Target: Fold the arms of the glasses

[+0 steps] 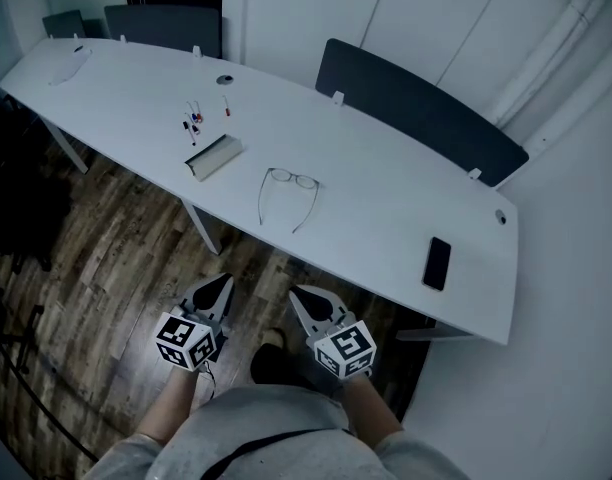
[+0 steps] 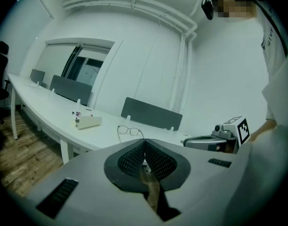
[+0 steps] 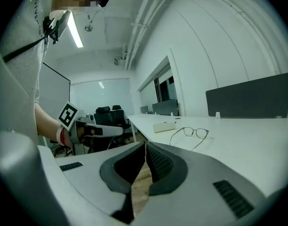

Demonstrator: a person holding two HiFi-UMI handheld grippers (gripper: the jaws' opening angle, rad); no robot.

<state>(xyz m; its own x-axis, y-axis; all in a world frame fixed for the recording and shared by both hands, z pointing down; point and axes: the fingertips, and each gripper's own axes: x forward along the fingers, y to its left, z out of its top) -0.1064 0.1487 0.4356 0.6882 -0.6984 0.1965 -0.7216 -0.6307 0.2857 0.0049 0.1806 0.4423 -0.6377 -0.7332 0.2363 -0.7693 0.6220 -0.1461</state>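
Left gripper (image 1: 218, 290) and right gripper (image 1: 301, 296) closed, empty, well short of glasses (image 1: 291, 180); unopened jaws would likely shove the frame.

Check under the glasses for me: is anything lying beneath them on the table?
Only the white table shows beneath the glasses, visible through the lenses and between the open arms. Just the thin lines directly under the frame are covered.
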